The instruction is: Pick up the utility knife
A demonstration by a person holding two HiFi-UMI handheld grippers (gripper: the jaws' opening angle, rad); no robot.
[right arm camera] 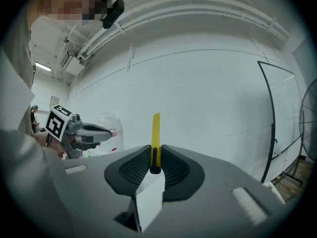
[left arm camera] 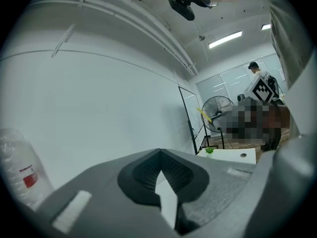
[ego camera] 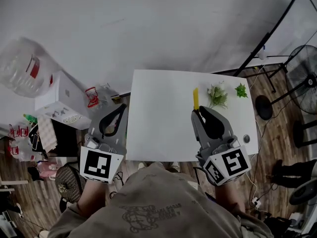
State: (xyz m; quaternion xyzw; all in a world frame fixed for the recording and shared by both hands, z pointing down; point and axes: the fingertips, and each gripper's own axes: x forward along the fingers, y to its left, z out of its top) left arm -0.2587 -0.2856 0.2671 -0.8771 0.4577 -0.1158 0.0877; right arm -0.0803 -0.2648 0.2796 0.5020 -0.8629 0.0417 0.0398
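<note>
Yellow utility knife (right arm camera: 156, 128) pinched, right gripper (right arm camera: 155, 150) view | head view: white table (ego camera: 158, 118)

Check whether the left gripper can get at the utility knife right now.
Probably yes. The utility knife sticks out past the right gripper clamping it, and only bare table lies between. The left gripper is shut, so it must open first.

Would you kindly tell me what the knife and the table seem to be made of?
Knife: probably plastic, matt; its body is an even, saturated yellow with no metallic glint. Table: perhaps laminate or painted board, smooth and matt; the top is uniformly white, flat, without grain.
</note>
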